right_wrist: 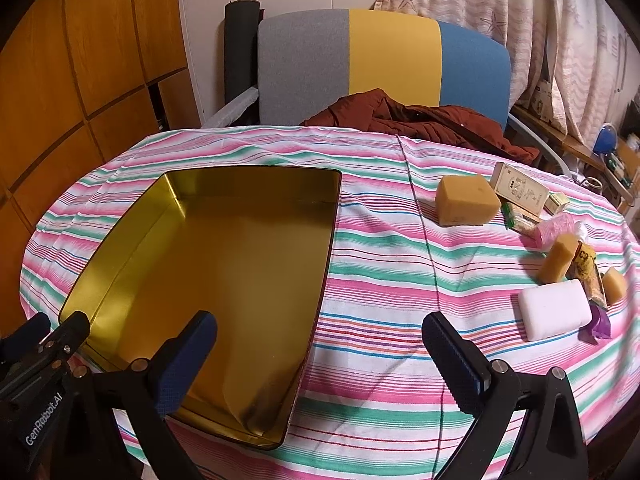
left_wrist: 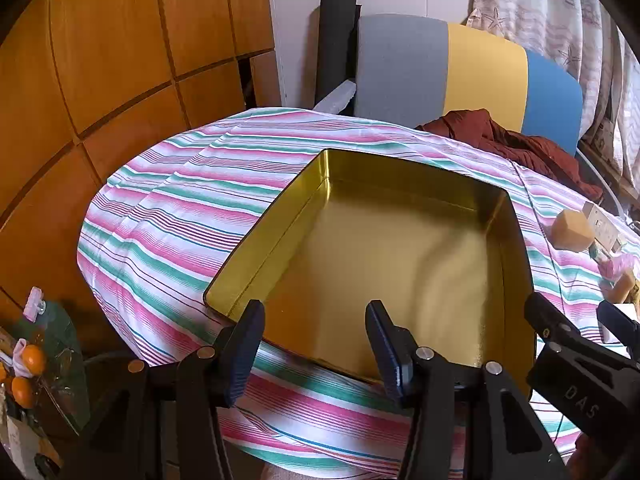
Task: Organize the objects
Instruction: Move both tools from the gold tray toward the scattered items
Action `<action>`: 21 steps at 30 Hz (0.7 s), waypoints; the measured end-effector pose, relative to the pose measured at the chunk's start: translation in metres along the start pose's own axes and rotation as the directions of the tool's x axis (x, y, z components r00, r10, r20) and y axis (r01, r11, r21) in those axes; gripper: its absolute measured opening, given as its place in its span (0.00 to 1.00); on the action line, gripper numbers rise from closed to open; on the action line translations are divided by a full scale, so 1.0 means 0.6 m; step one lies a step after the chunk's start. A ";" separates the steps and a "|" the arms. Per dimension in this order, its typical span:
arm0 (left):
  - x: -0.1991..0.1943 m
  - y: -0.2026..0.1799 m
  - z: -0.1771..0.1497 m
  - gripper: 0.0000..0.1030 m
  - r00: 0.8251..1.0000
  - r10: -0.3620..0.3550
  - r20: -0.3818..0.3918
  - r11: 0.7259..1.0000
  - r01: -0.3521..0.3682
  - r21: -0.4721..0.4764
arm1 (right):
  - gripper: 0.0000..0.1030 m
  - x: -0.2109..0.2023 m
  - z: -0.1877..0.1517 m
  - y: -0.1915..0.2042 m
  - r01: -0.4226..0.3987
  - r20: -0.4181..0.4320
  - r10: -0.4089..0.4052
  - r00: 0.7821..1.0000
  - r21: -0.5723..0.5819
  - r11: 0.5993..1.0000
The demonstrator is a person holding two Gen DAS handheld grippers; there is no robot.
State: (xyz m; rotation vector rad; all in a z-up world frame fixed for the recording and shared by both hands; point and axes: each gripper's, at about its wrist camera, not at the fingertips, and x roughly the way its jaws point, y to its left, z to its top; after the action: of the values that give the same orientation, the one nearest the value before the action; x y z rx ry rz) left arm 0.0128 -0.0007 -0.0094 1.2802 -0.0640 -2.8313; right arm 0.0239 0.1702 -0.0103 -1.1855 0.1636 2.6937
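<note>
Right of the empty gold metal tin [right_wrist: 224,280] we see a soft, light yellow sponge block [right_wrist: 466,200]; we would pinch its flat sides. Our right hand-held gripper [right_wrist: 320,356] gapes wide and empty, the left hand-held gripper [left_wrist: 316,344] half-open and empty.

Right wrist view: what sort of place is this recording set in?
Most likely a room in a home. A table under a striped tablecloth, a grey, yellow and blue chair with a dark red garment thrown over it, and patterned curtains behind.
</note>
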 end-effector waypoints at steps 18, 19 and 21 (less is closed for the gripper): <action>-0.003 -0.008 -0.003 0.51 1.000 -0.001 -0.001 1.000 0.001 0.011 | 1.00 -0.003 -0.001 -0.008 0.005 0.002 -0.005 1.000 0.007 1.000; -0.004 -0.009 -0.003 0.51 1.000 -0.001 0.000 1.000 0.001 0.012 | 1.00 -0.003 -0.001 -0.007 0.005 0.001 -0.005 1.000 0.005 1.000; -0.003 -0.009 -0.003 0.51 1.000 0.000 0.000 1.000 0.000 0.011 | 1.00 -0.003 -0.001 -0.008 0.003 0.003 -0.003 1.000 0.006 1.000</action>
State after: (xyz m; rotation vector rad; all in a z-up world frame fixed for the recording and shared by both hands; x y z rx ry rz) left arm 0.0153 0.0049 -0.0091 1.2827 -0.0802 -2.8345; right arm 0.0267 0.1745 -0.0093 -1.1793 0.1686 2.6899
